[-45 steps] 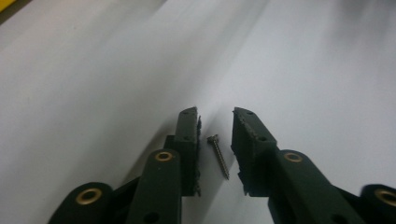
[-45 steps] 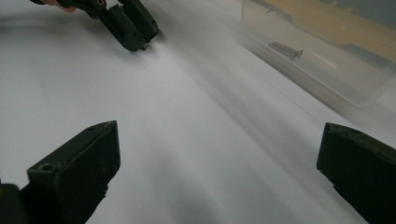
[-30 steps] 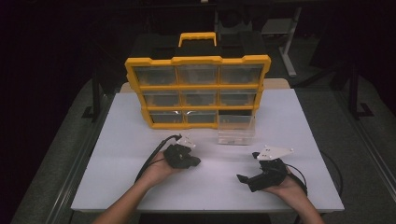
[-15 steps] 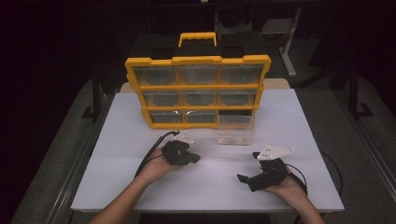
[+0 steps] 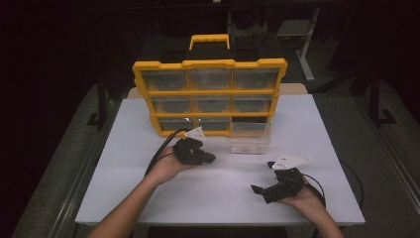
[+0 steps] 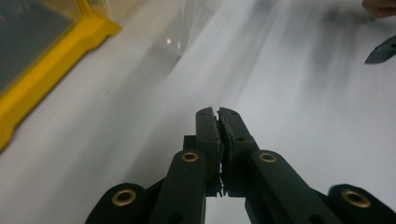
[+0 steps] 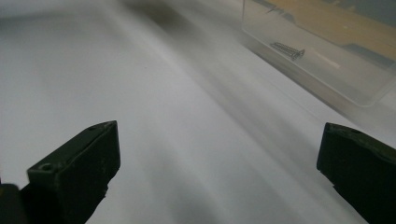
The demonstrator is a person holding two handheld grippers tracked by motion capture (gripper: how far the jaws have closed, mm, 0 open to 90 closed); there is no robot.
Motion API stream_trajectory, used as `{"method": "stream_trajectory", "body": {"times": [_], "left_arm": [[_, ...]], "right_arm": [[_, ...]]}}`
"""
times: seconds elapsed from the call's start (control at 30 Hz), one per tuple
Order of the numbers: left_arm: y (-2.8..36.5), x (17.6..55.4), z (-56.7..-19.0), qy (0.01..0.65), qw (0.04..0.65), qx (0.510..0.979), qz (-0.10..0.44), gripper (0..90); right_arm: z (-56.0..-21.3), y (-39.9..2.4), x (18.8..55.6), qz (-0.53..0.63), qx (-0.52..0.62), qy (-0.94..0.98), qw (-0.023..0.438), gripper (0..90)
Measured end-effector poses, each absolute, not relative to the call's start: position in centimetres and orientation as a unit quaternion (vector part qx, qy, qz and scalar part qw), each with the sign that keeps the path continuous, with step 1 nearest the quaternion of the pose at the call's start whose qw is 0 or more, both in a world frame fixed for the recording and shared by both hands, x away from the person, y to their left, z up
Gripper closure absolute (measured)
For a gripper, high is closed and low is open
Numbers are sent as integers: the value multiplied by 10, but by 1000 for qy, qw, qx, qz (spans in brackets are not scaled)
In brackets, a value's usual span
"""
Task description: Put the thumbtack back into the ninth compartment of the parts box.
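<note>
**Ana:** Dark room all around, and a white tabletop (image 5: 124,163) in the middle of the high view. What stands on it?

**Ben:** At twelve o'clock on the tabletop stands a yellow organizer case (image 5: 210,94), upright, with rows of clear drawers and a yellow handle on top. One clear drawer (image 5: 250,140) sits out on the tabletop just in front of the case's lower corner at about one o'clock.

**Ana:** And the hands?

**Ben:** The left tongs (image 5: 198,153) sit near the centre, just beside the case front and to the nine o'clock side of the clear drawer. The right tongs (image 5: 263,182) rest at about five o'clock, well apart from the drawer.

**Ana:** What does the left gripper view give?

**Ben:** The left tongs (image 6: 218,114) are closed, jaws pressed together with nothing between them. The case's yellow edge (image 6: 51,70) runs off at ten o'clock, the drawer's clear wall (image 6: 180,35) lies at twelve, and a jaw tip of the right tongs (image 6: 380,51) pokes in at two o'clock.

**Ana:** The right gripper view?

**Ben:** The right tongs (image 7: 219,154) stand wide open over bare tabletop (image 7: 163,140), gripping nothing. At one o'clock lies the clear drawer (image 7: 322,79), with a single screw (image 7: 287,50) lying flat inside.
</note>
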State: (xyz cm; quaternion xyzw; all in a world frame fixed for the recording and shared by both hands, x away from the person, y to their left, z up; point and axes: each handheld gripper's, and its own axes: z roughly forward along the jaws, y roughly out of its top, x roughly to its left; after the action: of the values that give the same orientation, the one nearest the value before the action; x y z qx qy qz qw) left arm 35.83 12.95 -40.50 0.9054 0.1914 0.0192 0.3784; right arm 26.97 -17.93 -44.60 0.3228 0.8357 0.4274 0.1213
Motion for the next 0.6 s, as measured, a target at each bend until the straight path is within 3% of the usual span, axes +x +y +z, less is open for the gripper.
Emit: {"method": "stream_trajectory", "body": {"times": [0.6], "left_arm": [[109, 380, -366, 157, 396, 905, 20, 872]], "right_arm": [[-446, -179, 270, 426, 323, 836, 122, 0]]}}
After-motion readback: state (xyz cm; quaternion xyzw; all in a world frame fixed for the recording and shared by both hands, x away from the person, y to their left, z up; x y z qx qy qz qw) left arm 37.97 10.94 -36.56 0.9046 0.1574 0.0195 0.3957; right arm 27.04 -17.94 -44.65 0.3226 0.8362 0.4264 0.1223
